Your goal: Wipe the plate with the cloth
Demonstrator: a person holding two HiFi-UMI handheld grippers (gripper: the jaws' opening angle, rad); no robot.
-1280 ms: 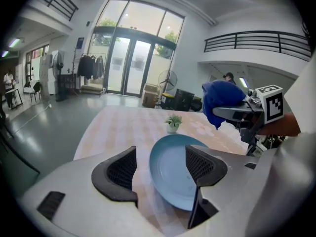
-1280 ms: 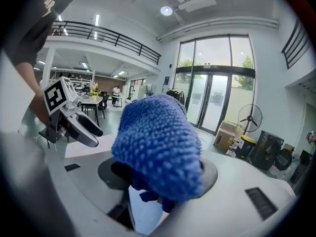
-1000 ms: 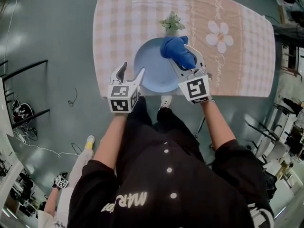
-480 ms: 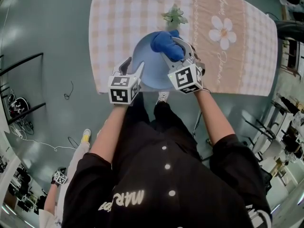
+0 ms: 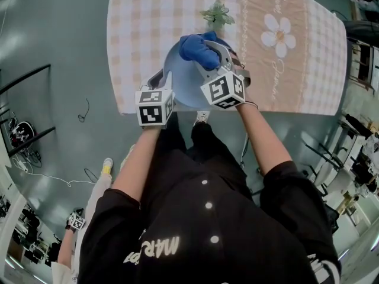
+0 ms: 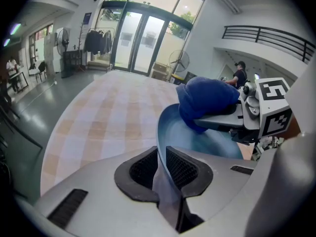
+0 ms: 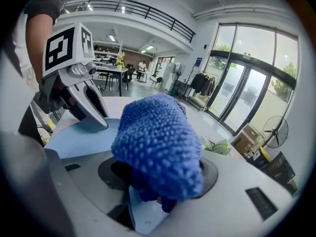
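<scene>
Closing: left gripper (image 5: 163, 78) jaws just drawn in from wide to narrow, now pinching the near-left rim of the plate (image 5: 180, 78); rim visible between the pads (image 6: 185, 169) in the left gripper view.
Cloth (image 5: 198, 47): blue, bunched, clamped in the right gripper (image 5: 212, 57) jaws. A second ago by the plate's far-right edge, now carried left and lower over the plate's far part. Whether touching the plate yet, cannot tell.
Plate: pale blue, at the near edge of the bench (image 5: 266, 114), between the two grippers. Lying flat or tipped up by the pinch, cannot tell.
Meaning: plate judged steadied and cloth brought into place. Wiping itself judged not yet begun.
Next: probably pressing the cloth onto the dish and sweeping across while keeping the rim pinched. Some risk of the plate sliding off the near edge under a hard push.
Bench: covered by a pink-and-cream checked tablecloth (image 5: 142, 28) with a white flower print (image 5: 278, 37); green sprig (image 5: 218, 13) just beyond the plate.
Room: glossy grey floor (image 5: 53, 40), tall glass doors (image 6: 138, 38), a clothes rack, a fan, a railed gallery above, people far off.
</scene>
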